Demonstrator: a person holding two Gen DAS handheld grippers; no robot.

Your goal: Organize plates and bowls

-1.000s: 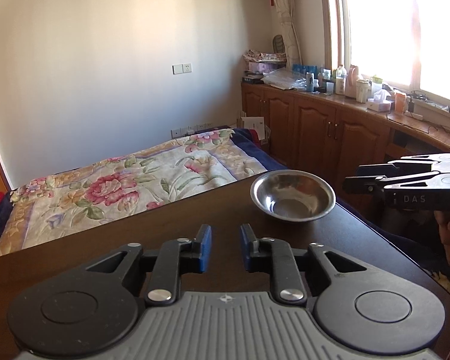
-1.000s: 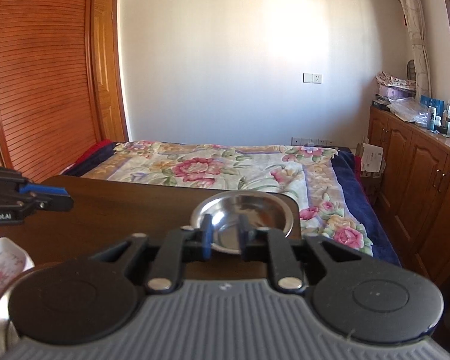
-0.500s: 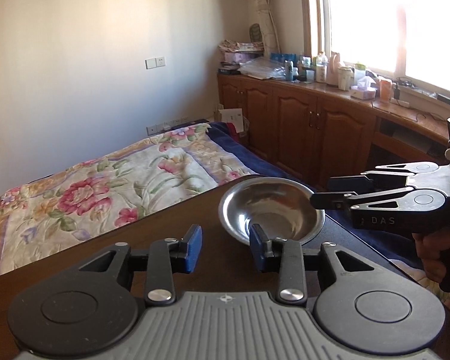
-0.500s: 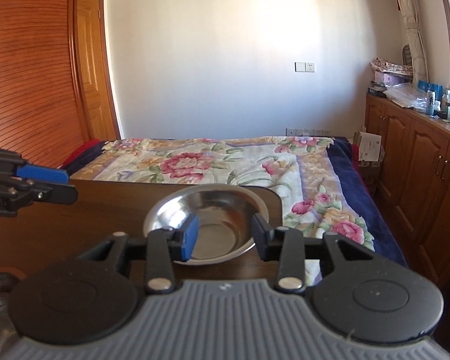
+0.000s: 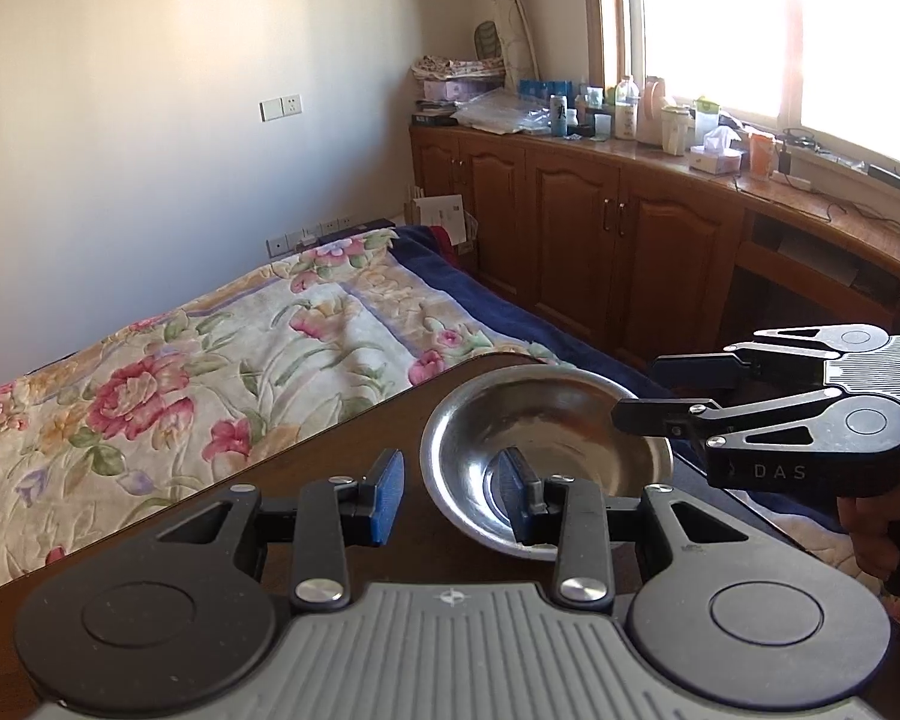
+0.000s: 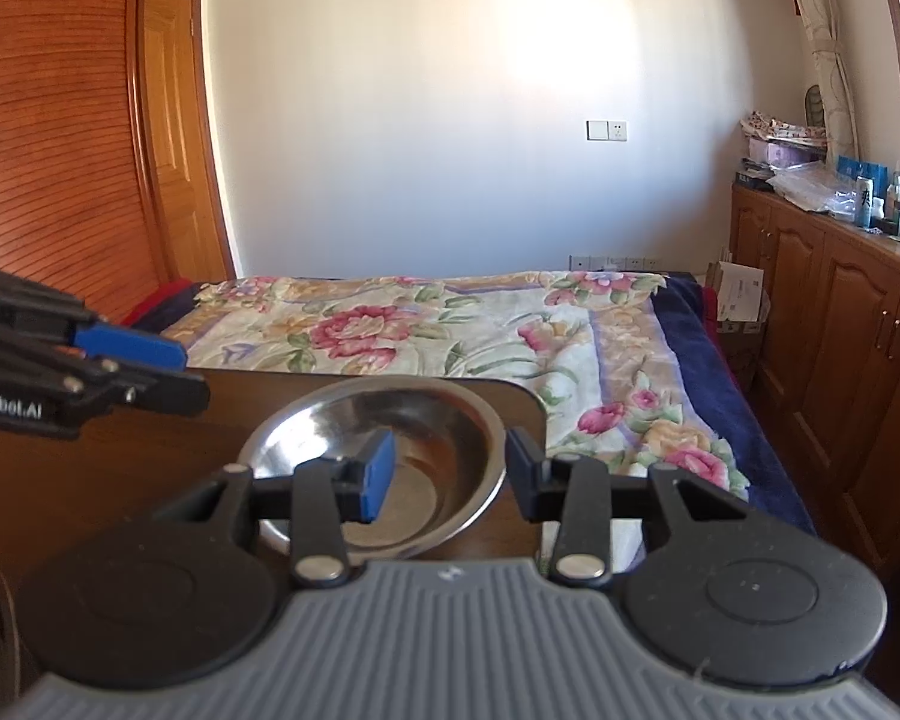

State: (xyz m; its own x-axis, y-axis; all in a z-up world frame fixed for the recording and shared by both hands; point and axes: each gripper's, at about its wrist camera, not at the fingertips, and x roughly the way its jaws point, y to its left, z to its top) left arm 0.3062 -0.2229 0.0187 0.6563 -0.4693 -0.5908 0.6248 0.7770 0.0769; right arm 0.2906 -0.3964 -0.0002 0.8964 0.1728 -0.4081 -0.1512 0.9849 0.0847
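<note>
With both claws wide, we ease the right claw (image 6: 447,477) over the bowl's (image 6: 444,420) right rim at the table's (image 6: 90,480) far corner, keeping the left claw (image 5: 450,495) clear.

Floral bedspread (image 6: 426,324) on bed – wood cabinets (image 5: 600,240) w/ bottles (image 5: 627,108) under window.

Right gripper (image 6: 449,474) jaws spread wide, straddling right rim of shiny round steel bowl (image 6: 384,450): blue-padded finger inside bowl, other finger outside rim. Bowl sits near corner of dark brown wooden worktop (image 6: 150,468). Left gripper (image 6: 168,369) enters from left, above worktop. Floral-quilted bed (image 6: 450,324) beyond.
</note>
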